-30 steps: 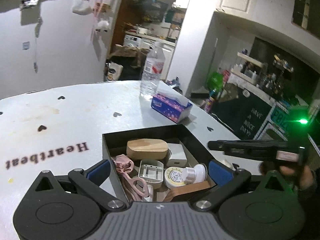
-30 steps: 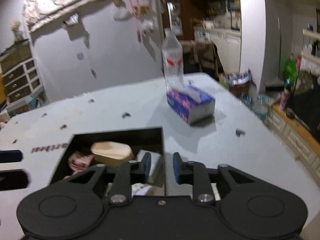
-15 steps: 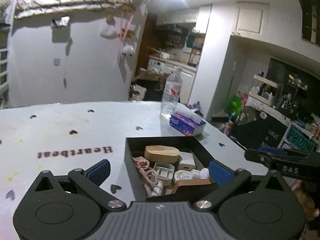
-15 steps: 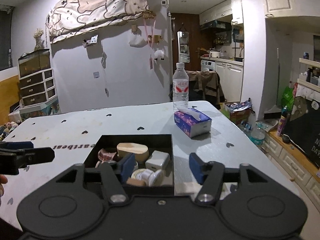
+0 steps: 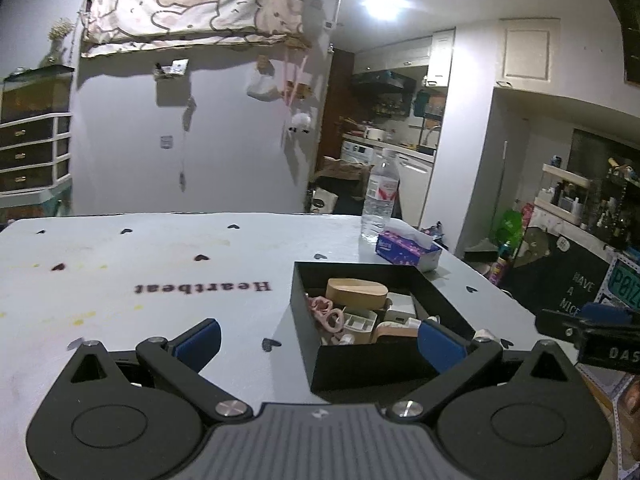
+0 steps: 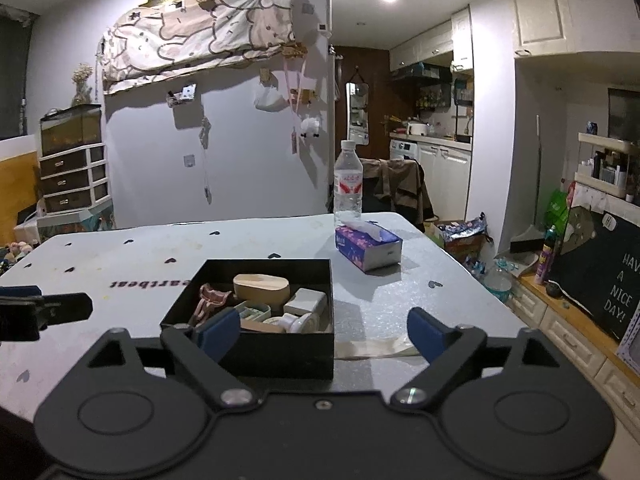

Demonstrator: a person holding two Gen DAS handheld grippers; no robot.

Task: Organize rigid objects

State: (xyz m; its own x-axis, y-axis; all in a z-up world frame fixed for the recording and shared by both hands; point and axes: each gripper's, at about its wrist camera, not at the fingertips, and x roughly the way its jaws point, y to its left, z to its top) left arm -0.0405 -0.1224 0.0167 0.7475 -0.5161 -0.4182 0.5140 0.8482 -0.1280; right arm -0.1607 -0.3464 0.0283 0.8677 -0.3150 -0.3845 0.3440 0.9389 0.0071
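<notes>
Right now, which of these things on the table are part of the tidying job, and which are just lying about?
Part of the job:
- black box
- wooden oval case
- pink scissors
- white adapter
- white tape roll

Just lying about:
- water bottle
- tissue box
- beige strip on the table

The black box [image 6: 256, 354] on the table [image 6: 420, 304] has matt, smooth walls that look like card or plastic. Inside the box, the oval block [image 6: 262, 286] is pale, smooth wood, the pink scissors [image 5: 326, 314] beside it look like glossy plastic, and the white case [image 6: 306, 301] is matt plastic. The table's pale covering is faintly grainy and stained. Behind the box, the tissue pack [image 6: 368, 246] has a shiny printed wrap and the bottle [image 6: 349, 182] is clear glossy plastic.
</notes>
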